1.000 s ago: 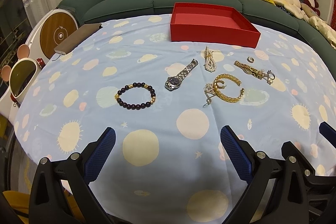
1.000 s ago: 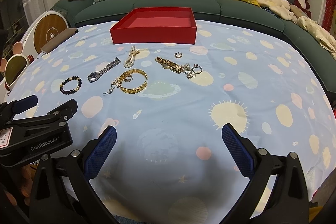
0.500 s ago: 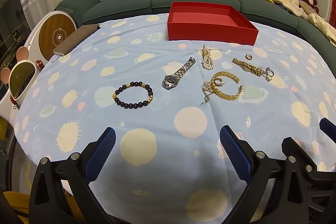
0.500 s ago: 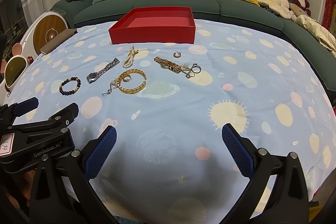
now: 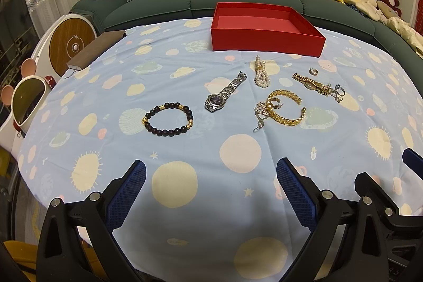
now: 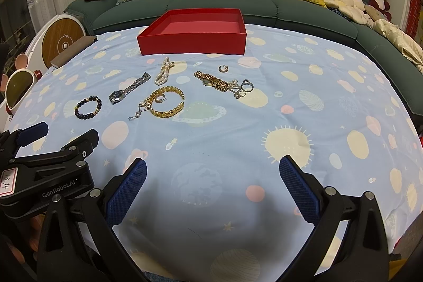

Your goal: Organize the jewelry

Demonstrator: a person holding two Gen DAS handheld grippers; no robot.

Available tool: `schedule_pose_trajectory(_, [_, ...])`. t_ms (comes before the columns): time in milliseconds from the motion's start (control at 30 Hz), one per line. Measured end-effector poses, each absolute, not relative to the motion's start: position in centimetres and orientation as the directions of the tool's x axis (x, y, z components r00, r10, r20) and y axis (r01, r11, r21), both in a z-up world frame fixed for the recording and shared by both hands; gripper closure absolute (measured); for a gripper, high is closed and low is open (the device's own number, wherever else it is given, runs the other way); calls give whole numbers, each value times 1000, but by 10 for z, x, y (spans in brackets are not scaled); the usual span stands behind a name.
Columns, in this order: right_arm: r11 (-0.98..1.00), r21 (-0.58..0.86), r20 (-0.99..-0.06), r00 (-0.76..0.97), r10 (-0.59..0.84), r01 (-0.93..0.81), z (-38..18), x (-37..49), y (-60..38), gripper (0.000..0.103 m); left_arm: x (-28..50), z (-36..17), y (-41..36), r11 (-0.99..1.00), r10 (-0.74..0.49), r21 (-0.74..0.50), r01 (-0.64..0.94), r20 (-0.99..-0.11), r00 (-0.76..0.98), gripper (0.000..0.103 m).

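Jewelry lies on a blue patterned tablecloth [image 5: 185, 149] in front of an empty red box [image 5: 267, 40], which also shows in the right wrist view [image 6: 193, 44]. There is a dark bead bracelet [image 5: 169, 119], a silver watch [image 5: 224, 93], a pearl strand [image 5: 261, 72], a gold bangle [image 5: 286, 107], a gold watch [image 5: 310, 83] and a small ring [image 5: 313, 71]. The same pieces show in the right wrist view: bead bracelet [image 6: 88, 107], silver watch [image 6: 129, 91], gold bangle [image 6: 166, 102]. My left gripper [image 5: 211, 186] and right gripper [image 6: 212, 185] are open and empty, near the table's front edge.
A green sofa [image 6: 238, 4] with cushions and plush toys curves behind the table. A brown notebook [image 5: 95, 49] lies at the table's far left edge. Round white appliances [image 5: 68, 44] stand to the left. The left gripper's body [image 6: 47, 171] shows at the right wrist view's lower left.
Both views have shifted slightly; the jewelry sits a little lower left in the left wrist view. Nothing on the table has moved and both grippers stay open.
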State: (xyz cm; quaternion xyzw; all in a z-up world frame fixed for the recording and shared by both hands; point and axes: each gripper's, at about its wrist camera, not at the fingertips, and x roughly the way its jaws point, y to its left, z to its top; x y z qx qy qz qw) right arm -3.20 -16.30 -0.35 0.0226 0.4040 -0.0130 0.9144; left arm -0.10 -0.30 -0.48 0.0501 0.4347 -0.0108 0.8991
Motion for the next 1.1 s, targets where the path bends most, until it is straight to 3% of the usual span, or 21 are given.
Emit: schedule_pose_trajectory(1100, [999,31,-741,671,0,35,-9,-31,-161,5,-2,-10,0,996,15,65,56,-778,628,7])
